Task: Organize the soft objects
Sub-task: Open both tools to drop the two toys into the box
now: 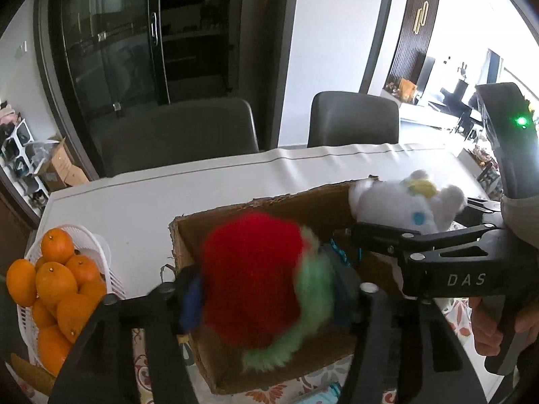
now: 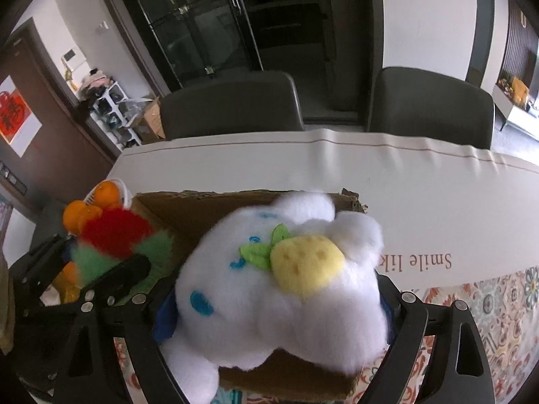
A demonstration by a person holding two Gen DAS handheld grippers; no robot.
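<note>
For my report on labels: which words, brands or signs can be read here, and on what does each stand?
"DAS": on the right gripper body.
"Smile lik": upside down on the white tablecloth, rest hidden by the white plush toy.
Red poster on the door: unreadable.

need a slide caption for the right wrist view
Right hand-held gripper holds a white plush over the cardboard box; red plush alongside.

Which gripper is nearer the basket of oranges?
Left. The left gripper, shut on the red plush, sits beside the basket of oranges; the right gripper, holding the white plush, is across the box.
</note>
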